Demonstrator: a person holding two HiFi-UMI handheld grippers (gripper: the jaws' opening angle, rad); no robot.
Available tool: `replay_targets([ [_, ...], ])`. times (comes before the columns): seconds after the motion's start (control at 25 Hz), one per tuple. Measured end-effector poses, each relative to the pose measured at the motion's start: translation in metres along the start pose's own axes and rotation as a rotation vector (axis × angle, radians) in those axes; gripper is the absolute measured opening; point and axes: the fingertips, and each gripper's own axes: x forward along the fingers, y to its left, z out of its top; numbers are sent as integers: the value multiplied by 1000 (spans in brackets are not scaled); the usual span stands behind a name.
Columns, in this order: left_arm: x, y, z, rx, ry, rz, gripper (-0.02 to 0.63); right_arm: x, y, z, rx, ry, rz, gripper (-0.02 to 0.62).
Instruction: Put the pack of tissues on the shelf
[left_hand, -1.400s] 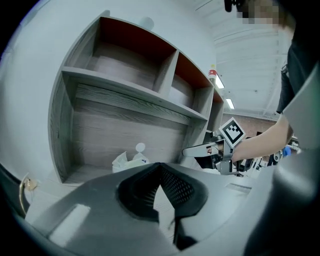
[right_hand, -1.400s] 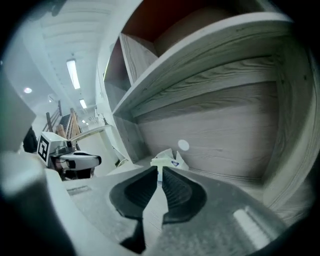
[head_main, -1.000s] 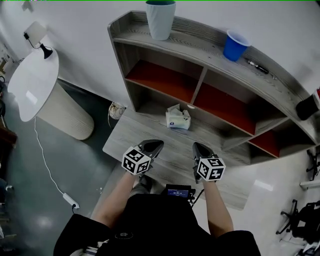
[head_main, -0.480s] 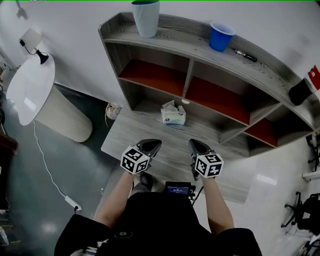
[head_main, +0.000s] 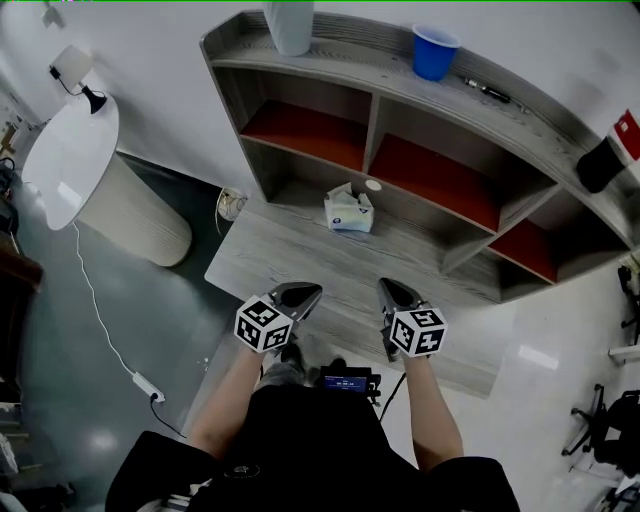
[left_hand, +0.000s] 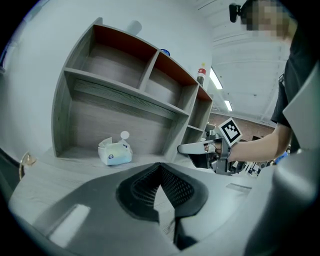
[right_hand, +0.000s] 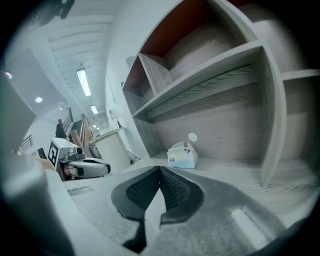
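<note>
A white and pale-blue pack of tissues (head_main: 348, 209) lies on the grey wooden desk (head_main: 290, 260) in front of the shelf unit (head_main: 420, 130), below its red-backed compartments. It also shows as the tissue pack (left_hand: 115, 151) in the left gripper view and the tissue pack (right_hand: 182, 155) in the right gripper view. My left gripper (head_main: 308, 293) and right gripper (head_main: 388, 290) hover side by side over the desk's near edge, well short of the pack. Both are shut with nothing between the jaws. From the left, the right gripper (left_hand: 186, 148) is seen; from the right, the left gripper (right_hand: 102, 168).
On the shelf top stand a white bin (head_main: 290, 25), a blue cup (head_main: 434, 52) and a pen (head_main: 488, 91). A small white disc (head_main: 372, 185) sits behind the pack. A round white table (head_main: 70, 160) with a lamp (head_main: 72, 68) stands left; a power strip (head_main: 147, 384) lies on the floor.
The head view has shifted, so the shelf sits a little higher in the picture. Both grippers stay shut over the desk's near edge; the pack has not moved.
</note>
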Motion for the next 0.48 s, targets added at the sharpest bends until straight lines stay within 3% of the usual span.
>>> replay_targets([
  [0.48,-38,-22,-10,44,-9,-88,0,-38,14,-9,-1,-45,-102,3],
])
